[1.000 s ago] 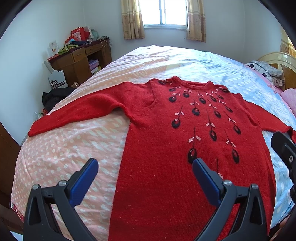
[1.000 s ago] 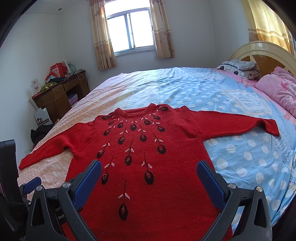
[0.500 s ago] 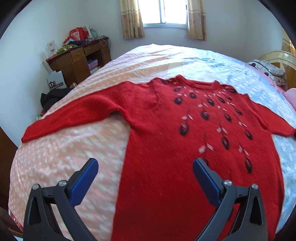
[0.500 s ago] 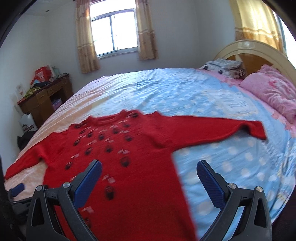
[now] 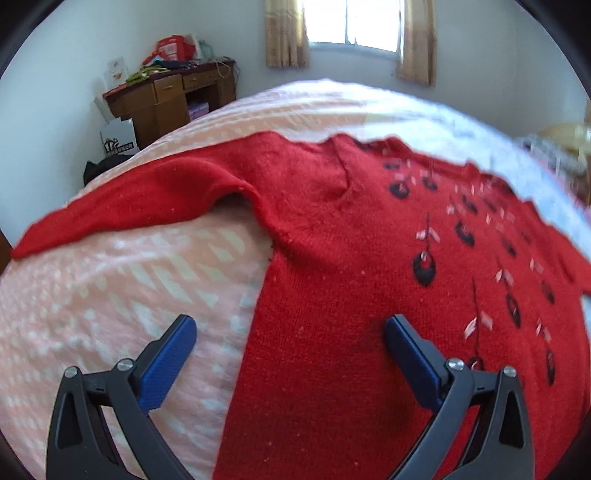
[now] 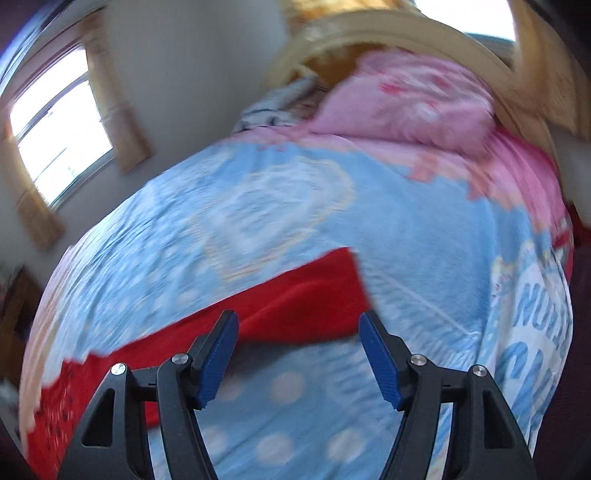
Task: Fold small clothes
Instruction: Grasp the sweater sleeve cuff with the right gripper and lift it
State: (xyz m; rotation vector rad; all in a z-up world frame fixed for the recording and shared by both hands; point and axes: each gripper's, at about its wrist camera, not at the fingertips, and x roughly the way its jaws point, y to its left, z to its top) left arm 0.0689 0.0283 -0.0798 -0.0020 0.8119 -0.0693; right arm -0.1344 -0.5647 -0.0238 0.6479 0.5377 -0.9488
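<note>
1. Red sweater (image 5: 332, 295): lies flat, front up, spread across the bed (image 5: 110, 295); dark drop motifs run down the chest. One sleeve (image 5: 129, 206) stretches toward the bed's left edge over pink cover; the other sleeve (image 6: 306, 295) lies on blue cover, its cuff pointing toward the headboard (image 6: 406, 33).
2. Left gripper (image 5: 291, 332): angled down over the sweater's side seam, jaws wide apart, one finger over the pink cover, the other over the knit; nothing between the pads.
3. Right gripper (image 6: 297, 328): angled down at the blue-side sleeve, view tilted; jaws have just been closing, partly apart, sleeve seen between them, pads not pressing it.
4. Pink pillow (image 6: 406, 99): at the headboard end.
5. Wooden desk (image 5: 166, 96): beside the bed, cluttered.
6. Hard to make out: right view heavily blurred; the sweater's hem is cut off.
</note>
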